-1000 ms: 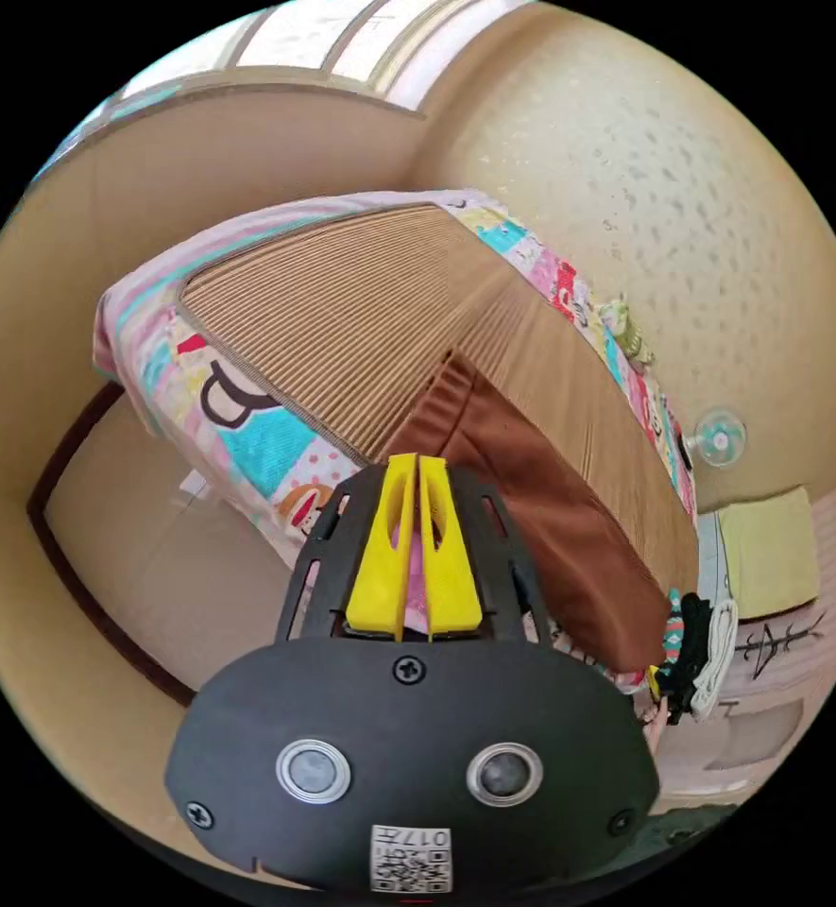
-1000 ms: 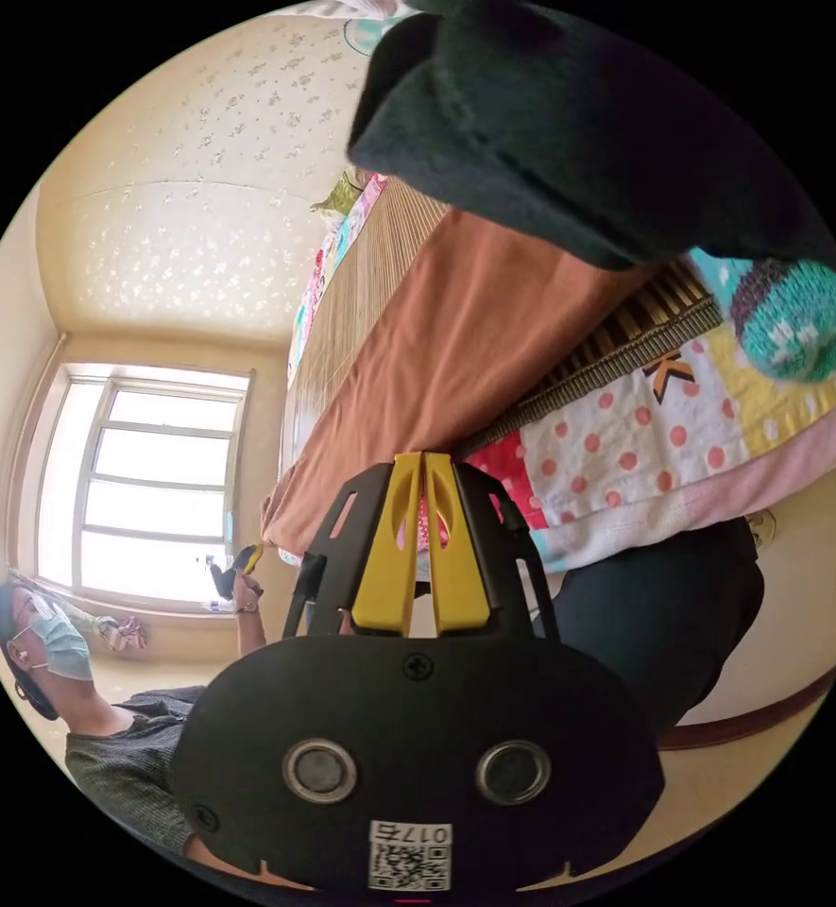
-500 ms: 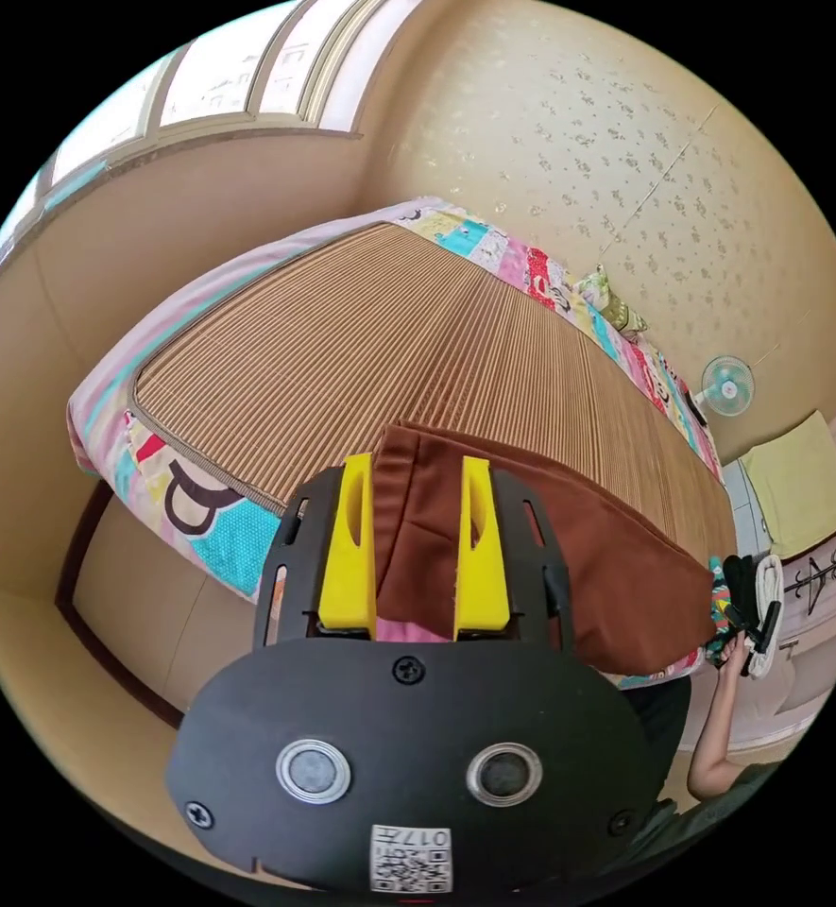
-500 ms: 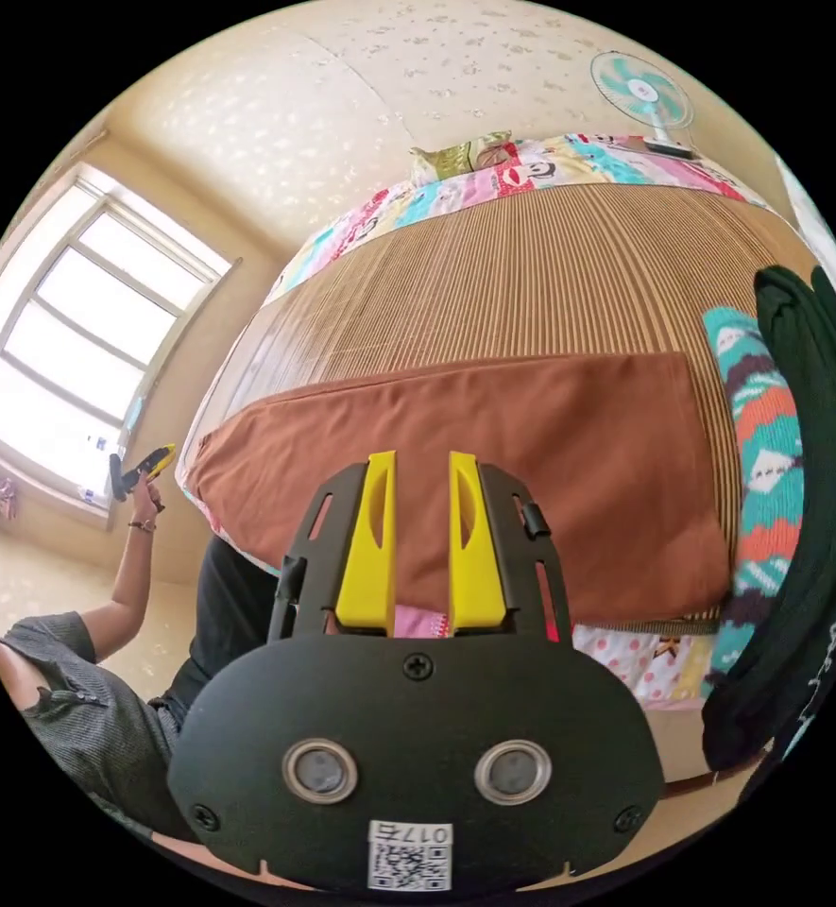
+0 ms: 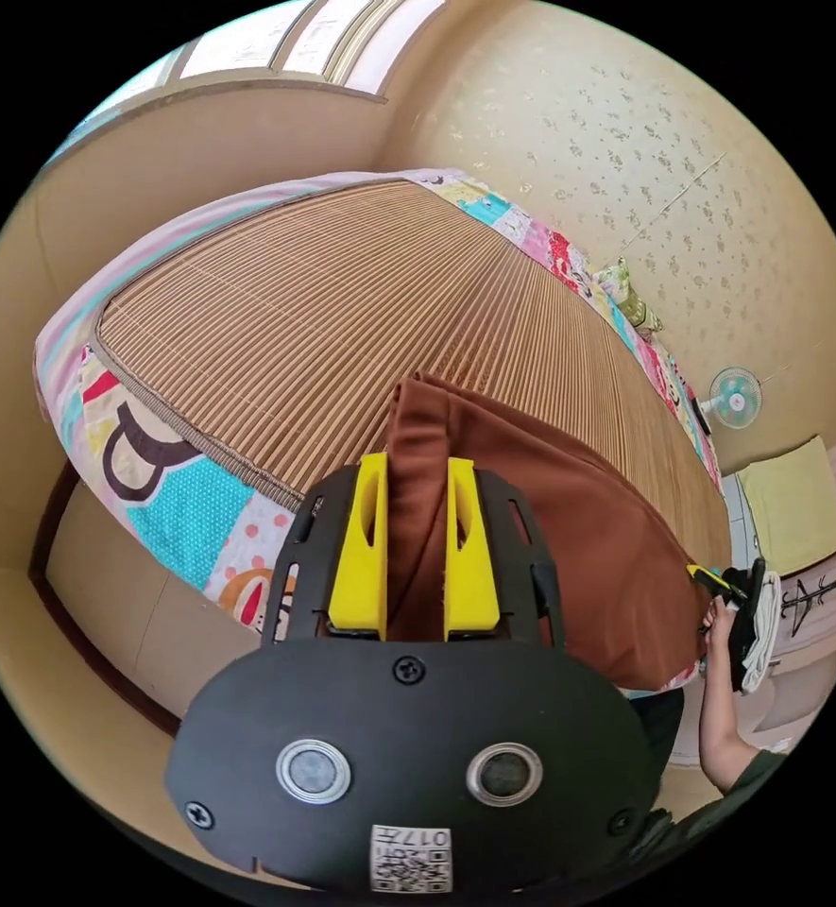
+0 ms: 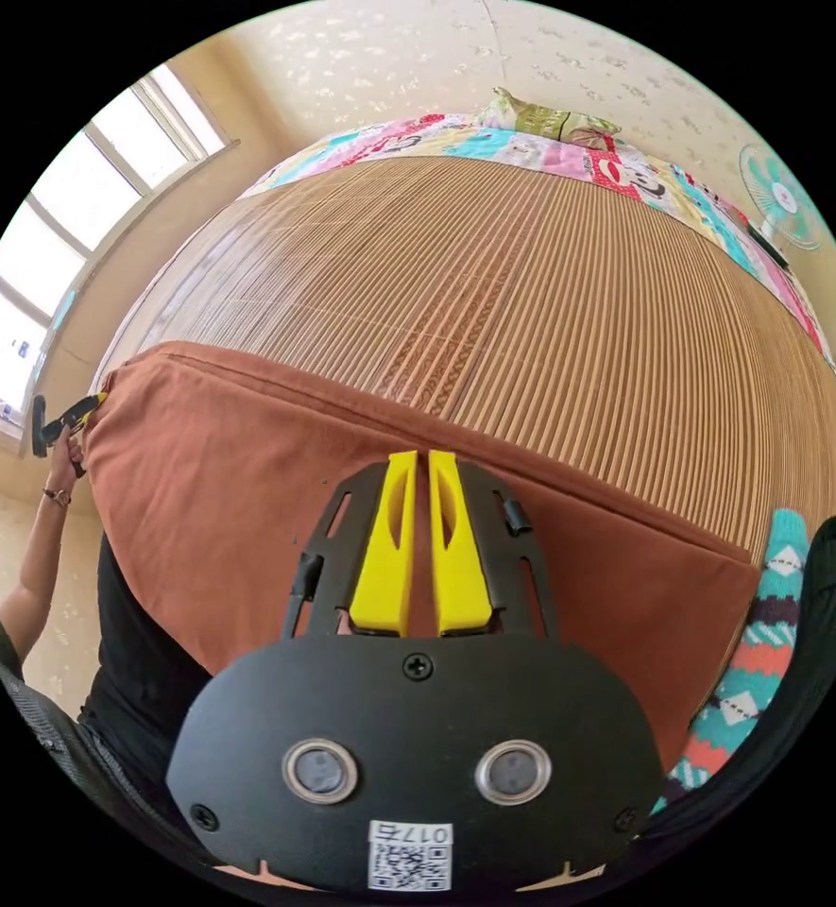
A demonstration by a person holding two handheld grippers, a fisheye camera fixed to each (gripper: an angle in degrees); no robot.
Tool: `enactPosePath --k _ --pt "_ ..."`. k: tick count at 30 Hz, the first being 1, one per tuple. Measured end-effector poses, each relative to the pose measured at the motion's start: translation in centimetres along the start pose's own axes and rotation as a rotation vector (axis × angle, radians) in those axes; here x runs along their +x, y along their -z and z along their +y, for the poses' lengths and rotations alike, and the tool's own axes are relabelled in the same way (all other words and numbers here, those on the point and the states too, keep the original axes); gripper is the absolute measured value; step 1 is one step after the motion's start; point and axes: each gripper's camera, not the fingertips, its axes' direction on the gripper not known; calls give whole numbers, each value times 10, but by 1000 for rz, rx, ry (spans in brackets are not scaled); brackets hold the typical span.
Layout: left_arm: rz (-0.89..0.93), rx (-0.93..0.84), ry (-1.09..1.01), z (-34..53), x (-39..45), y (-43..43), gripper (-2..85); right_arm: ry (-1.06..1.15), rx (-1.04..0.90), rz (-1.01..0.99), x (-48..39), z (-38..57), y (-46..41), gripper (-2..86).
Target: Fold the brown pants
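Observation:
The brown pants lie lengthwise along the near edge of a bed, folded into a long band. My left gripper is shut on one end, with bunched brown cloth between its yellow jaws. In the right gripper view the pants stretch across the picture, and my right gripper is shut on the cloth's near edge. The left gripper shows small at the pants' far left end, held by a hand. The right gripper shows at the pants' far end in the left gripper view.
A ribbed bamboo mat covers the bed over a patchwork quilt. A knitted patterned garment and a dark garment lie beside the pants' right end. A fan and a pillow are at the far side.
Both grippers went from open jaws half a second ago to jaws closed on the brown cloth. The left end of the pants now stands bunched up off the mat. Both cameras swung.

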Motion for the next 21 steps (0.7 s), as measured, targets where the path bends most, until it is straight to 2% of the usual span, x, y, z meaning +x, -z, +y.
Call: enactPosePath --k 3,5,8,11,15,18,21 --pt "27 144 -35 19 11 33 90 33 20 -51 -11 14 -2 14" --pt "65 245 -51 33 20 60 89 37 52 -1 -21 24 0 10" --pt "99 317 -64 36 29 80 89 -53 245 89 -30 40 33 9" --pt "128 332 -17 22 26 78 89 -137 365 53 -25 33 65 14" --pt "125 328 57 4 15 55 90 -51 328 -91 -25 0 57 45" --pt "111 285 133 -1 -2 31 89 154 141 -130 -55 -19 22 108" --pt "114 280 147 8 -16 24 89 299 -20 118 -98 -19 -24 111"
